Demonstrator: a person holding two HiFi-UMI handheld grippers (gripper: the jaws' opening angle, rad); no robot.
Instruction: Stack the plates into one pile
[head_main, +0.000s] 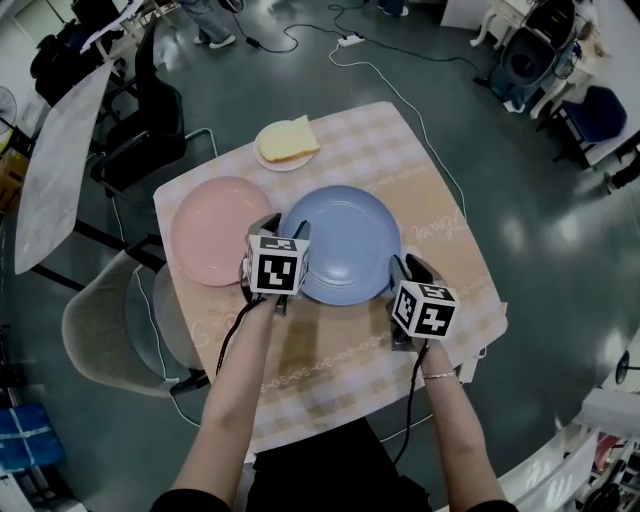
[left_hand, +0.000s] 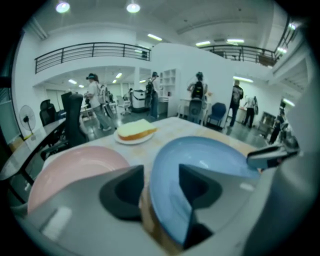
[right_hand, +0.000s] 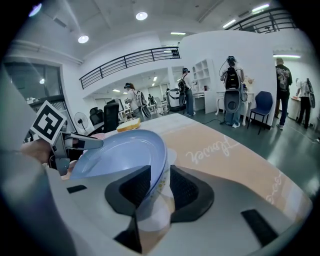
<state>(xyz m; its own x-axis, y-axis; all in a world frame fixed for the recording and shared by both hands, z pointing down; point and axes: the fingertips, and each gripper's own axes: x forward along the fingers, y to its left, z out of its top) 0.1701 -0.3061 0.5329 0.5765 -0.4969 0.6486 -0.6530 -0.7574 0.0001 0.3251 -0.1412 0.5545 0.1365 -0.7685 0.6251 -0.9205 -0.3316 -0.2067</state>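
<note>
Left tongs (head_main: 283, 226) and right tongs (head_main: 408, 265) both stand released around the near rim of the blue plate (head_main: 345, 240), which lies mid-bench (head_main: 420, 200). Next probably comes regripping to stack it with the pink plate (head_main: 215, 228) at its left.

Bright, even light from ceiling lamps (left_hand: 132, 7) at the top of both gripper views. Soft glare on the floor (head_main: 520, 235), right of the head view. Fisheye bending, dark corners. The blue plate (left_hand: 167, 200) blurs near the lens.

Right claw (right_hand: 159, 171), jaws slightly apart, blue plate (right_hand: 120, 150) rim between them
</note>
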